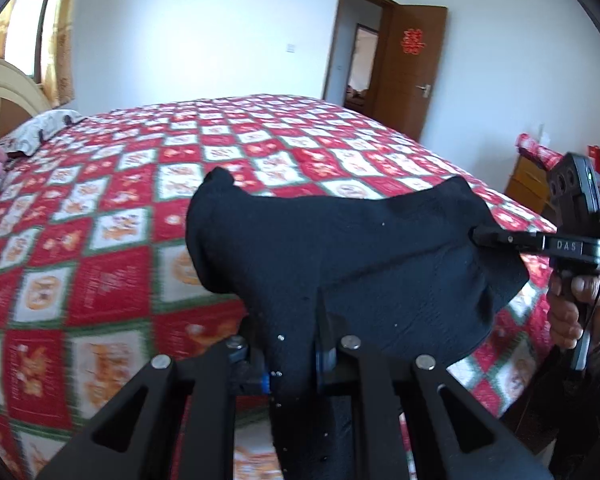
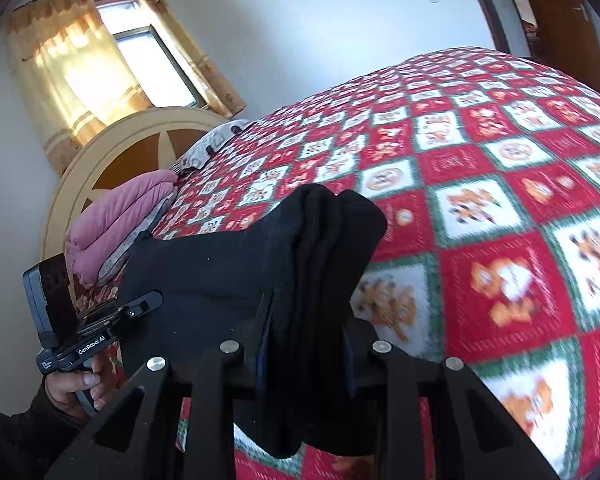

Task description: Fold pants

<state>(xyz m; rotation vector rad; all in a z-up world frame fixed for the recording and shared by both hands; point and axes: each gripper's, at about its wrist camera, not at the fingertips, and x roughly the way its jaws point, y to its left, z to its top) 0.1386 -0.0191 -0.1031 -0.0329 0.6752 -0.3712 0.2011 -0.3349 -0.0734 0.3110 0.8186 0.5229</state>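
Observation:
The black pants (image 1: 340, 256) hang bunched between my two grippers above the red patterned bed. My left gripper (image 1: 296, 320) is shut on one end of the cloth, which drapes over its fingers and hides the tips. My right gripper (image 1: 478, 236) comes in from the right and is shut on the other end. In the right wrist view the pants (image 2: 292, 248) are folded in thick layers over my right gripper (image 2: 304, 320), and my left gripper (image 2: 156, 300) pinches the cloth at the left.
The bed (image 1: 100, 208) with its red, white and green quilt fills both views. A pink folded blanket (image 2: 116, 216) and a pillow (image 1: 40, 128) lie by the headboard (image 2: 100, 160). An open wooden door (image 1: 412, 68) and a small cabinet (image 1: 528, 180) stand beyond the bed.

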